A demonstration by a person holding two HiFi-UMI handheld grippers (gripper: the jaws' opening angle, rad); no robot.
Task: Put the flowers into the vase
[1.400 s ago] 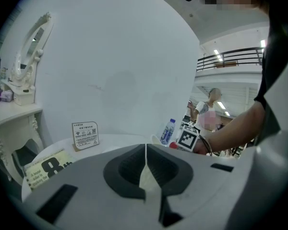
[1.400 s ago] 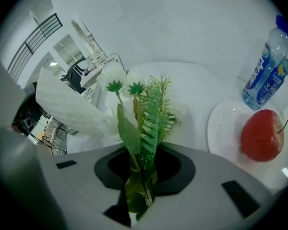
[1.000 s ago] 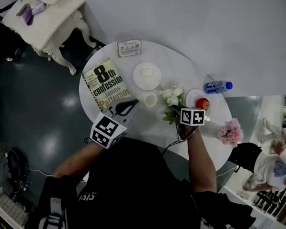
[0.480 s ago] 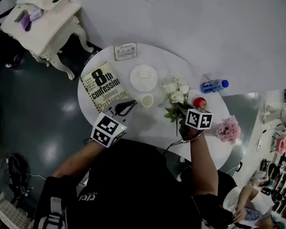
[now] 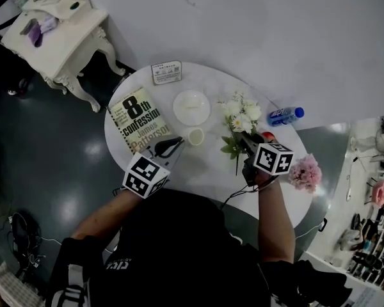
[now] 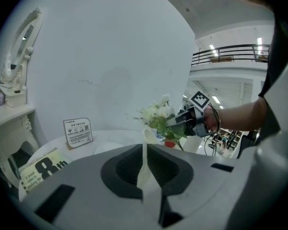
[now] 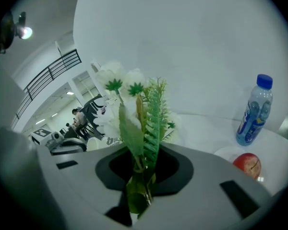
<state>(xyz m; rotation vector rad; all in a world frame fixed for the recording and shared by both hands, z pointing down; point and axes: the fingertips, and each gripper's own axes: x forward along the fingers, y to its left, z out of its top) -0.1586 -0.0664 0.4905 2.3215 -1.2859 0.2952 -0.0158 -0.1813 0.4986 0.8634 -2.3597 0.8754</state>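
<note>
Flowers, white with green leaves, are held by their stems in the clenched fingers of the right gripper, above the surface. The vase stands just beyond the tips of the left gripper, whose fingers are pressed together on nothing.

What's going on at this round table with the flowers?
A person works two handheld grippers. The right gripper has its fingers closed on the stems of a white flower bunch, held above the round table. The left gripper is shut, near the small white vase. The flowers aren't in the vase yet.
</note>
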